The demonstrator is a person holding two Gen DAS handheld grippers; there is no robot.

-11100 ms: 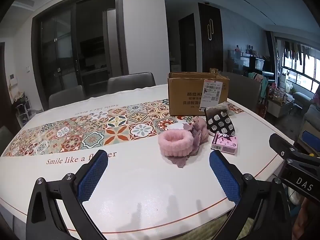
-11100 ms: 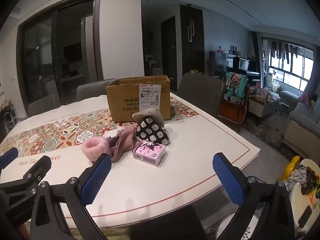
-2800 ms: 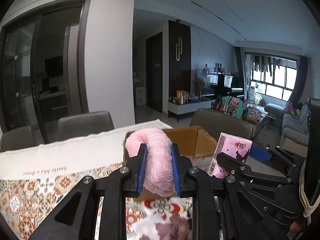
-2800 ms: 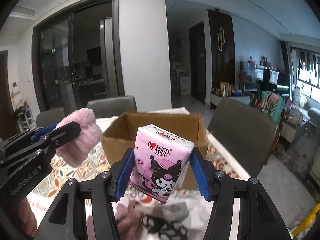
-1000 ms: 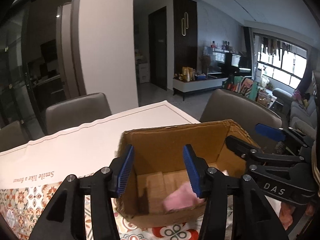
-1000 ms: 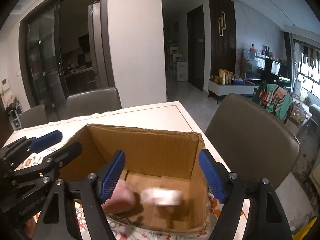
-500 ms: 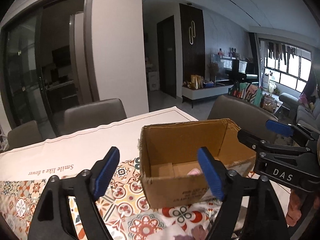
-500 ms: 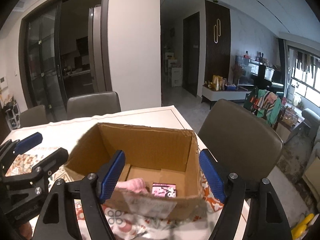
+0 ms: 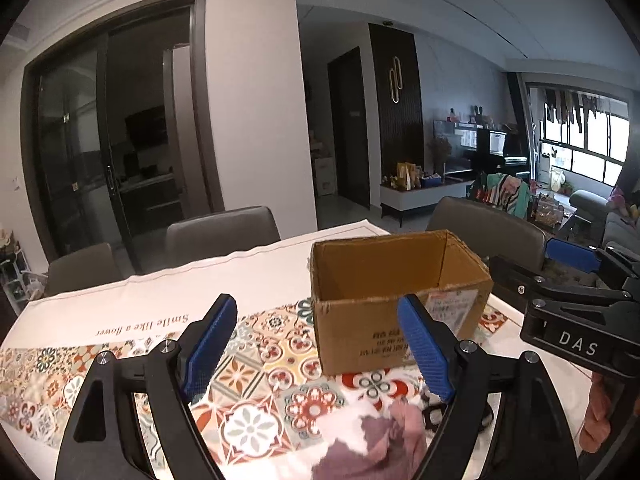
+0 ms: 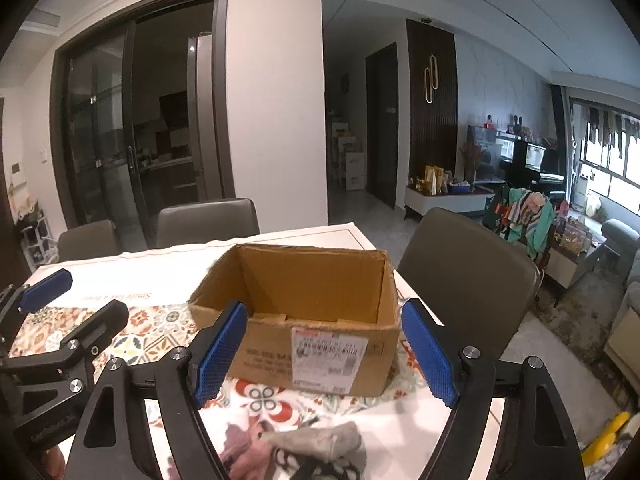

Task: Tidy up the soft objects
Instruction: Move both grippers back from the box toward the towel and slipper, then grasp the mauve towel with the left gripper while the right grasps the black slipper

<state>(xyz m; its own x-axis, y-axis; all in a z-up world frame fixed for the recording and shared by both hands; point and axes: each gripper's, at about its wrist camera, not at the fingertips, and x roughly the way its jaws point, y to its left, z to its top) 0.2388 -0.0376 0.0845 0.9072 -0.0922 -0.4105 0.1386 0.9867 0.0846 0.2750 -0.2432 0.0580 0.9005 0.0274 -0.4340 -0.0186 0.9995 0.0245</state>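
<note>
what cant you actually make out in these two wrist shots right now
- Floor of the cardboard box: in both wrist views its near wall hides the bottom, so any contents cannot be seen.
- Soft pile: the mauve cloth in the left view and the grey sock in the right are blurred, cut by the bottom edge and partly behind open gripper arms; no count possible.
- Shipping label: print too small to read.

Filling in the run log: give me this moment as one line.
left tongs: open, empty | right tongs: open, empty | box: upright on table | soft items: loose before box
</note>
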